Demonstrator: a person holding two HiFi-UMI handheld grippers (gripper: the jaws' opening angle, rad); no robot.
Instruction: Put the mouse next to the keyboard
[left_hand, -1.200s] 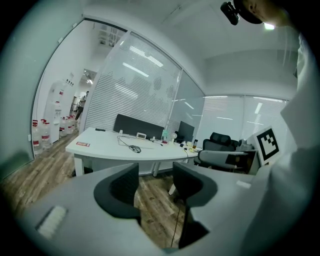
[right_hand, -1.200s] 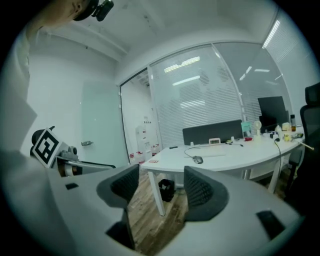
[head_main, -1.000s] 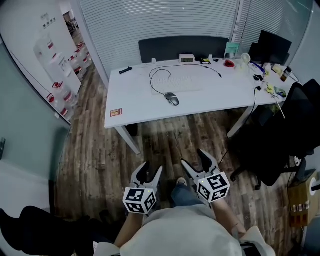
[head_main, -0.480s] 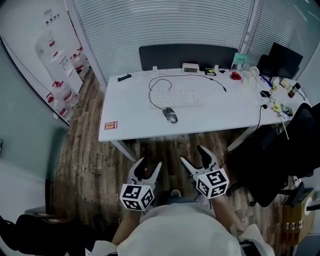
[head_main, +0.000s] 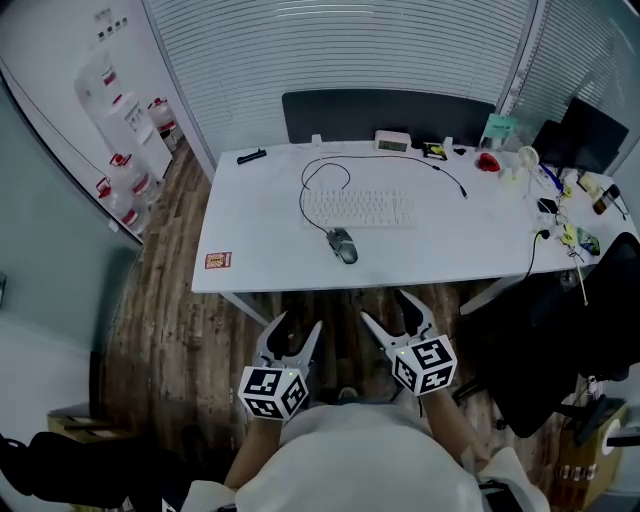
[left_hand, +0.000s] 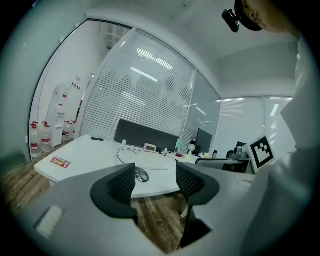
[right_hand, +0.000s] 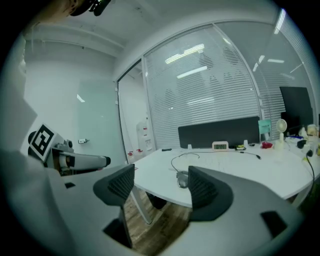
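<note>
Our left gripper (head_main: 296, 338): jaws just been opening, now wide apart, nothing between. Our right gripper (head_main: 390, 318): same, jaws just been opening, wide, empty. We hold both low over wood floor (head_main: 180, 330), just short of white desk (head_main: 255, 235), pointing toward it. Mouse (head_main: 343, 245) on desk near front edge, just in front of keyboard (head_main: 359, 208), toward its left half; touching or not, we cannot tell. Mouse cable (head_main: 304, 186) loops round keyboard's left end. Red card (head_main: 218, 260) at desk's front-left corner.
</note>
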